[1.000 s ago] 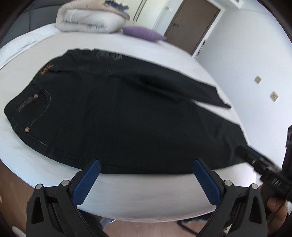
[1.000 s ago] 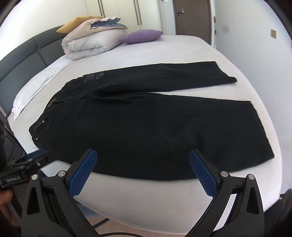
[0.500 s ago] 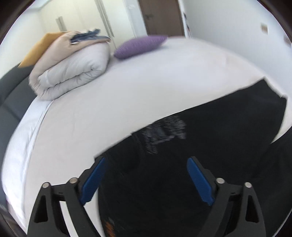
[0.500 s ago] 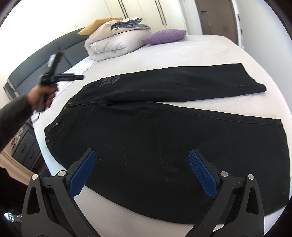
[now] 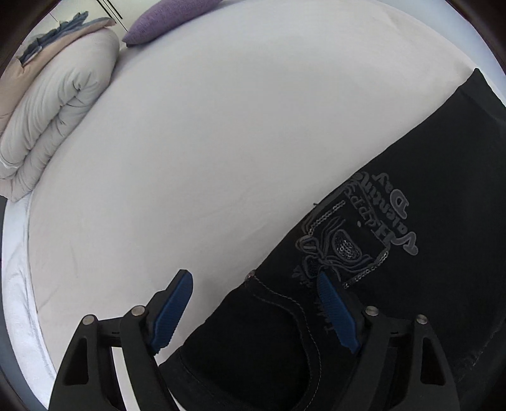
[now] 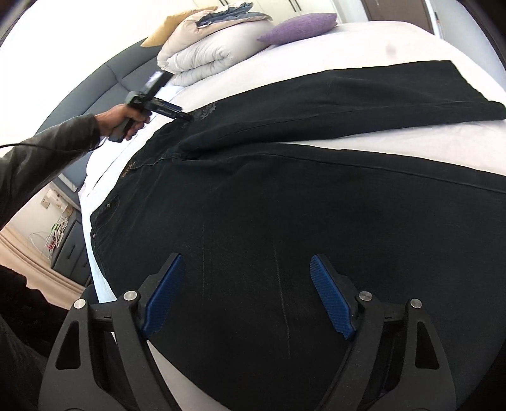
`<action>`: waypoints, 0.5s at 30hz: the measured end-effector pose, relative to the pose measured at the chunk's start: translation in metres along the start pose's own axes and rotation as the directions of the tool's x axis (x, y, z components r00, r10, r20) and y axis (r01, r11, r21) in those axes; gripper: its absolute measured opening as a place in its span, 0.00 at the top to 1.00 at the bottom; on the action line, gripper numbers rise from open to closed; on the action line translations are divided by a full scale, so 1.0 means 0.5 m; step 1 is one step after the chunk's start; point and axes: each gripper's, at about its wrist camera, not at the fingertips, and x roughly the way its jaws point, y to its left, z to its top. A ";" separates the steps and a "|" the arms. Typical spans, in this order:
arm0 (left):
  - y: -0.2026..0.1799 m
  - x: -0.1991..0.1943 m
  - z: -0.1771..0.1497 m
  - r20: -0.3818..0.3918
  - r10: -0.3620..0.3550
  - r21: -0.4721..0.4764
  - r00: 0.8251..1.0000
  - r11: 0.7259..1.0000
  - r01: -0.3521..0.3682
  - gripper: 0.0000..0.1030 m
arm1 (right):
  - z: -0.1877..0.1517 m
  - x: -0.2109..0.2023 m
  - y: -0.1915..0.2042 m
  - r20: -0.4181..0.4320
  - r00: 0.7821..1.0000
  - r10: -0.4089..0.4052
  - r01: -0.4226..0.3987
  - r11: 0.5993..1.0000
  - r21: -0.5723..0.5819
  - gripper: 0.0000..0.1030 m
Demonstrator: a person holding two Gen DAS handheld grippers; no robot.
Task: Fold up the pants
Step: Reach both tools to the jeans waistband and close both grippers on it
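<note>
Place: home bedroom
Evidence: bed [image 6: 363, 34], folded duvet [image 6: 208, 53] at 11 o'clock, padded headboard [image 6: 95, 85], wardrobe doors [image 6: 297, 4]

White bed sheet [image 5: 205, 132], folded duvet [image 5: 53, 104] beside purple pillow [image 5: 167, 19], dark grey headboard [image 6: 95, 95].

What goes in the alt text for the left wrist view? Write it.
The open left gripper, its jaws having just been closing, hovers over the edge of black pants with a grey printed design, spread on a white bed. A folded duvet and a purple pillow lie at the far end.
</note>
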 end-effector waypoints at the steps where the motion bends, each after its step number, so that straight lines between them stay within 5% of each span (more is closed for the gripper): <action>1: 0.000 0.010 -0.003 -0.002 -0.016 -0.007 1.000 1.000 0.016 0.19 | -0.005 0.002 0.010 0.002 1.000 0.004 -0.004 1.000 -0.002 0.21; 4: 0.007 0.020 -0.012 0.016 -0.087 -0.065 0.996 0.994 0.088 0.29 | 0.002 0.010 0.010 0.001 1.000 0.009 -0.009 1.000 -0.002 0.21; 9: -0.040 -0.013 -0.032 0.056 -0.090 -0.040 0.994 0.995 0.093 0.83 | 0.004 -0.005 0.022 0.004 1.000 0.013 -0.013 1.000 0.003 0.26; 15: -0.118 -0.117 -0.108 0.194 0.050 -0.048 0.980 0.998 -0.041 0.88 | 0.038 -0.013 0.075 0.016 1.000 -0.010 0.012 0.997 -0.081 0.32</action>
